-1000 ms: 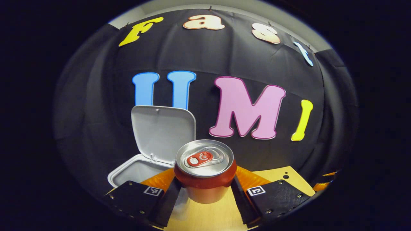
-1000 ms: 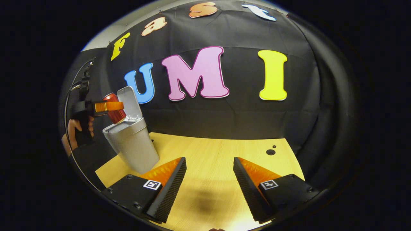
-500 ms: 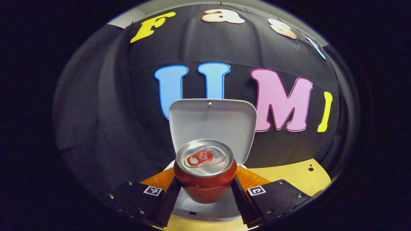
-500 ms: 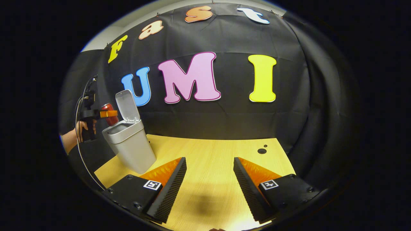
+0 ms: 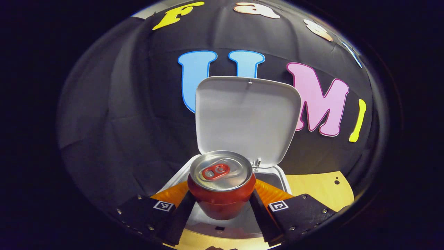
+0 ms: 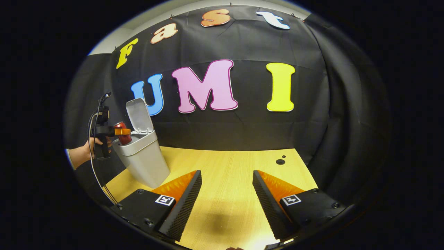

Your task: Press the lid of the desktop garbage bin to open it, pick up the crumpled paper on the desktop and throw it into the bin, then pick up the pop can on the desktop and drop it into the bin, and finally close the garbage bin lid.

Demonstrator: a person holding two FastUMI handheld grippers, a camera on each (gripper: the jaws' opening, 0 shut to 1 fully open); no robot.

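Now at the can step: lid (image 5: 248,118) up, left gripper (image 5: 221,205) clamping the pop can (image 5: 221,184) over the bin (image 6: 142,159) mouth. Right gripper (image 6: 224,205) spread wide, holding nothing, above the desktop (image 6: 229,163). Left to do, by my reading: drop can, close lid; paper's whereabouts I cannot tell.

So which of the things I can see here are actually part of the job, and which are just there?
Part of the job:
- pop can, clamped in the left gripper
- garbage bin
- its lid, standing open

Just there:
- right gripper, open and holding nothing
- wooden table
- cable hanging from the left gripper
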